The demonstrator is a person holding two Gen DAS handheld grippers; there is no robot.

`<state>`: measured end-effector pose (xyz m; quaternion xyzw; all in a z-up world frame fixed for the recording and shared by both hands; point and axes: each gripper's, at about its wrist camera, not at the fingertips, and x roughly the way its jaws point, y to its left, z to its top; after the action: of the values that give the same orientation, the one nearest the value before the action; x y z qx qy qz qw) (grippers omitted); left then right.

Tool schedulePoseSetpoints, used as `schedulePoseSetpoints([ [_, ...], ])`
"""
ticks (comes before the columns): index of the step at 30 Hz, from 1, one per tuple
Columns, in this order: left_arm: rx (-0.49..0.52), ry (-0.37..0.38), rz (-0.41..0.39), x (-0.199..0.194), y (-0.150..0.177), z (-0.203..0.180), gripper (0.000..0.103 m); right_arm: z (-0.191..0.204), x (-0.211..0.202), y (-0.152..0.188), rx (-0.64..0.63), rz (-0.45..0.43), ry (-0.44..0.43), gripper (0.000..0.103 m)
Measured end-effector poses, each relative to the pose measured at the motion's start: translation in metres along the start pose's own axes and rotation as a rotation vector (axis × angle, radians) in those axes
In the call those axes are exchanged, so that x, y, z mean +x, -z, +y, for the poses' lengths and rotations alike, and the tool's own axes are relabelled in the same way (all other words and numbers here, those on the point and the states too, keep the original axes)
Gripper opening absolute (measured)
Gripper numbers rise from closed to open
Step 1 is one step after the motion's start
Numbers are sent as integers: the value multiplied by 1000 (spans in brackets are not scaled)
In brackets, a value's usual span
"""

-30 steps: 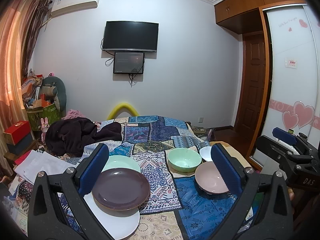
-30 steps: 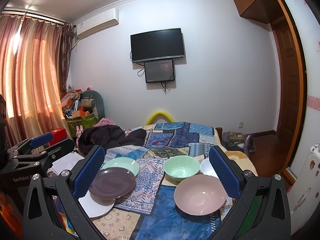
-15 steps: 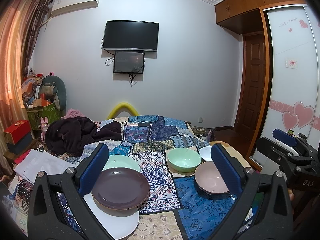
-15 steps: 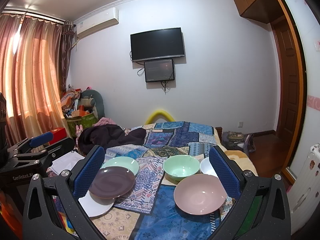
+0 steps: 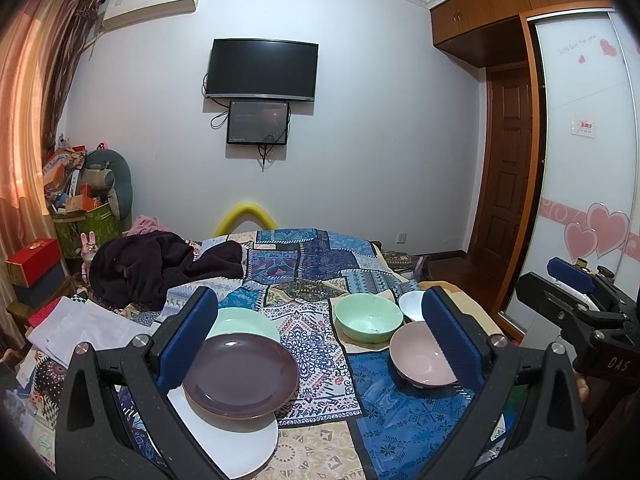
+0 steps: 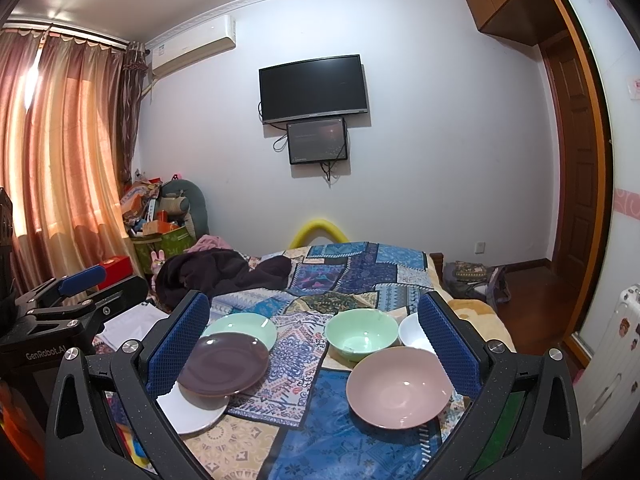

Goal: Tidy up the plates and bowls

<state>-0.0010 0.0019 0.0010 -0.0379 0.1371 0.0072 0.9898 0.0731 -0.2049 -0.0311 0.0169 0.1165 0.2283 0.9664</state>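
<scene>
Resting on the patchwork bedspread [image 5: 320, 264], the crockery lay in two loose groups, plates to the left and bowls to the right. A round dark purple plate [image 5: 242, 376] sat partly on top of a flat white plate [image 5: 236, 446], with a pale green plate [image 5: 244, 322] tucked just behind it; the overlap suggested a stack begun but not squared up. Across a strip of patterned cloth stood a deep mint-green bowl [image 5: 368, 320], a small white bowl [image 5: 412, 304] just beside it, and a shallow pink bowl [image 5: 420, 356] nearest the viewer. None of the bowls was nested in another, so by that reading the sorting had hardly started.

The left gripper [image 5: 320, 336] hung above the near edge of the bed, its blue-padded jaws spread wide and holding nothing, framing the purple plate on one side and the pink bowl on the other. The right gripper [image 6: 314, 342] was likewise wide apart and empty, set slightly further right so that the pink bowl [image 6: 398, 386] lay close under its right finger. Each probably faced its own group so that plates and bowls could be handled separately.

Further off, a heap of dark clothing [image 5: 160, 264] covered the bed's far left corner, a yellow foam arch [image 5: 246, 218] rose behind the bed, and a black wall-mounted television [image 5: 262, 70] hung above it.
</scene>
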Motion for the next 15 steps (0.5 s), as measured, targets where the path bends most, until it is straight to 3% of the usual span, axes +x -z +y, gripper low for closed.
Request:
schedulePoseSetpoints([
  [15, 0, 3, 3, 0, 1, -1, 103, -1, 2, 1, -2, 5, 3, 103],
])
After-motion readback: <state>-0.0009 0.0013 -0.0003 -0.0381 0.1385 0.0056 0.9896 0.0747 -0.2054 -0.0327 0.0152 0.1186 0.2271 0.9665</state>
